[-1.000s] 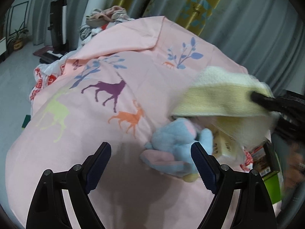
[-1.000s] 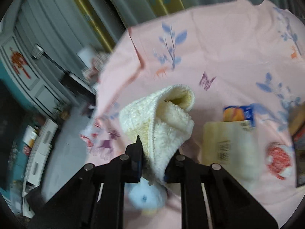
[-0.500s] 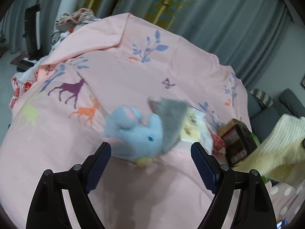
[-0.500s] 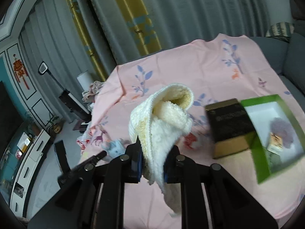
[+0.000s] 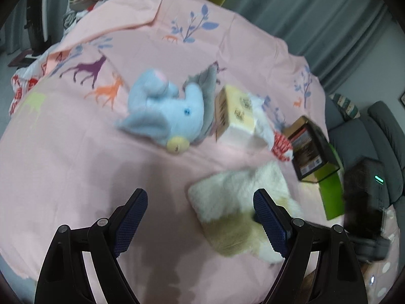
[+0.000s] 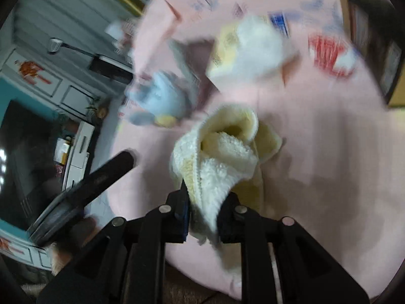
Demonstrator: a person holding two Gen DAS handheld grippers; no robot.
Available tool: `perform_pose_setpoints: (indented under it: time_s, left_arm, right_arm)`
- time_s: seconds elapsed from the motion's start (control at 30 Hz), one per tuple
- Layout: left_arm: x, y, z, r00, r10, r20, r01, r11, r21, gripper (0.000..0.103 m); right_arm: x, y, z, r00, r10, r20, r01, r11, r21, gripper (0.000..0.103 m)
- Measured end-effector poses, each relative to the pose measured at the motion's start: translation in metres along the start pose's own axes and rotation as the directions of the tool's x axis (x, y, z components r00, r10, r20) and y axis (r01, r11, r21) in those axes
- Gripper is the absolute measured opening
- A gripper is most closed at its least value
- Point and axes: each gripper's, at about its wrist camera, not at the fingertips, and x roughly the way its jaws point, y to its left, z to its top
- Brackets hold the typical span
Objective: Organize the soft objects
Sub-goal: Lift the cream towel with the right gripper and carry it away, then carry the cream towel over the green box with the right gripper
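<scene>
My right gripper (image 6: 202, 202) is shut on a cream and yellow fluffy towel (image 6: 222, 149), which now rests low on the pink bed sheet (image 6: 329, 131). The towel also shows in the left wrist view (image 5: 235, 202), just ahead of my right finger there. My left gripper (image 5: 200, 210) is open and empty above the sheet (image 5: 76, 152). A blue plush elephant (image 5: 167, 111) lies ahead of it, against a grey cloth (image 5: 205, 83). The elephant shows blurred in the right wrist view (image 6: 162, 98).
A tissue pack (image 5: 235, 116) and a red and white soft item (image 5: 282, 147) lie right of the elephant. A dark box (image 5: 308, 149) and a green box (image 5: 331, 192) sit at the bed's right edge. A grey sofa (image 5: 367, 131) stands beyond. Clothes (image 5: 86, 0) are piled far left.
My right gripper has swung down and brought the towel from mid-air onto the sheet in front of the left gripper. The left view has shifted slightly; its jaws stay open.
</scene>
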Motion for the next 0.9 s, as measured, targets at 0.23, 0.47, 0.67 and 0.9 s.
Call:
perform_pose_setpoints:
  time_s: [0.23,0.47,0.67,0.9]
  left_arm:
    - [0.026,-0.016,-0.018,0.995,0.026,-0.094,-0.021,0.998,0.054,0.086]
    - [0.046,-0.033,-0.025,0.989,0.025,-0.144,-0.014,0.997,0.082,0.086]
    - [0.052,-0.039,-0.028,0.990,0.034,-0.140,-0.021,0.995,0.093,0.086]
    - [0.060,-0.057,-0.031,0.991,0.027,-0.129,-0.009,0.991,0.136,0.061]
  right_arm:
    - [0.002,-0.011,0.005,0.997,0.073,0.007,-0.073,0.996,0.048,0.056]
    - [-0.044,-0.022,0.004,0.990,0.021,0.138,-0.028,0.998,0.050,0.078]
    - [-0.004,-0.030,0.018,0.996,0.084,0.043,-0.087,0.994,0.060,0.075]
    - [0.005,-0.027,0.001,0.989,0.146,0.023,-0.147,0.988,0.049,0.039]
